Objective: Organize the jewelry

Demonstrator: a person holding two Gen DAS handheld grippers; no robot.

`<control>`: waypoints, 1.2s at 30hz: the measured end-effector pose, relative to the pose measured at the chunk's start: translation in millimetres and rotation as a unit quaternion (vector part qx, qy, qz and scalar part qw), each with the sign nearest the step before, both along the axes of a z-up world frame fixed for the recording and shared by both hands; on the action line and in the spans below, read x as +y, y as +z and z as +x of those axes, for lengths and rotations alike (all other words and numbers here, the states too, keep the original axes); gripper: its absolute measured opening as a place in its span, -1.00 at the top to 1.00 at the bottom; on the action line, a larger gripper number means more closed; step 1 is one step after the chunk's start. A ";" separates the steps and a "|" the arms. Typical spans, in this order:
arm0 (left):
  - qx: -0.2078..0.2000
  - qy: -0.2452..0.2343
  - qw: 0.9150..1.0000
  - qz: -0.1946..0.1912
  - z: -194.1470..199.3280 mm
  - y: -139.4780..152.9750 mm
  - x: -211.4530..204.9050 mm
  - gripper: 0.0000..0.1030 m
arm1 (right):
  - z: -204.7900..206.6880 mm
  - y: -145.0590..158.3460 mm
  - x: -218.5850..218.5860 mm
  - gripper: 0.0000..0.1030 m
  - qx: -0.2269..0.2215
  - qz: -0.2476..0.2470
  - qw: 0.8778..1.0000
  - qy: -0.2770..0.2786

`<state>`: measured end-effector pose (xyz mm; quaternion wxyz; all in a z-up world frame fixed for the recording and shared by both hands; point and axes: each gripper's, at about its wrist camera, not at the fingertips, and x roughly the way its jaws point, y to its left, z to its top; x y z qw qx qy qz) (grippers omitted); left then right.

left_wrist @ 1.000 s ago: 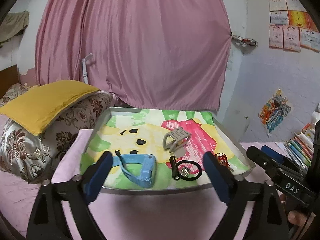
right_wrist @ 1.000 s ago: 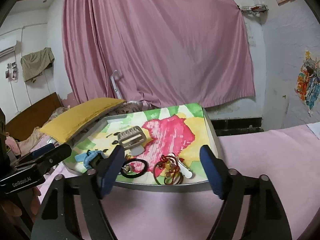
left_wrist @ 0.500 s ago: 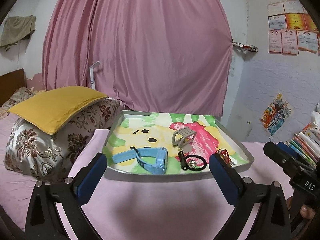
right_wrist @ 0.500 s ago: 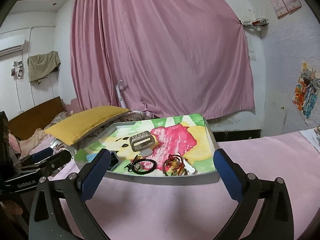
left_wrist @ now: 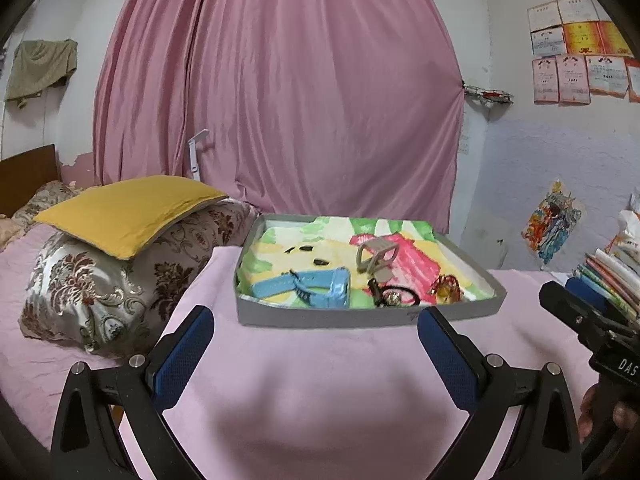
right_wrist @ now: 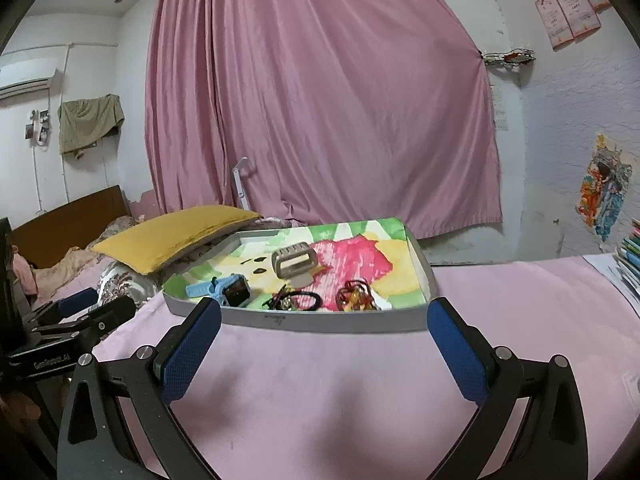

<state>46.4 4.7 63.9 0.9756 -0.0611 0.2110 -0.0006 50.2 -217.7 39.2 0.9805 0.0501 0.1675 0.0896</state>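
Bed: pink sheet (left_wrist: pixel 320 380)
Tray (left_wrist: pixel 360 314): mid-bed
Floral pillow (left_wrist: pixel 120 280): left of tray
Books (left_wrist: pixel 612 276): right of tray

- Grey tray (left_wrist: pixel 362 314), inside painted in green, yellow and bright pink patches.
- Light blue watch (left_wrist: pixel 316 286) with black face.
- Grey hair claw (left_wrist: pixel 376 254).
- Black hair tie (left_wrist: pixel 396 298).
- Red and gold trinket (left_wrist: pixel 444 288).
- Pale pink bed sheet (left_wrist: pixel 320 380).
- Mustard yellow pillow (left_wrist: pixel 128 208) over silver pillow (left_wrist: pixel 104 280) with brown floral pattern.
- Dusty pink curtain (left_wrist: pixel 280 100), plain.
- Black left gripper (left_wrist: pixel 316 338) and right gripper (right_wrist: pixel 324 326), blue dotted pads (right_wrist: pixel 192 354).
- Whitish wall (left_wrist: pixel 560 152).
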 end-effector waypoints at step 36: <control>-0.041 0.043 0.998 0.004 -37.2 -39.9 5.8 -0.98 | -43.8 -39.7 -3.5 -0.96 -0.053 -0.046 0.994 -0.086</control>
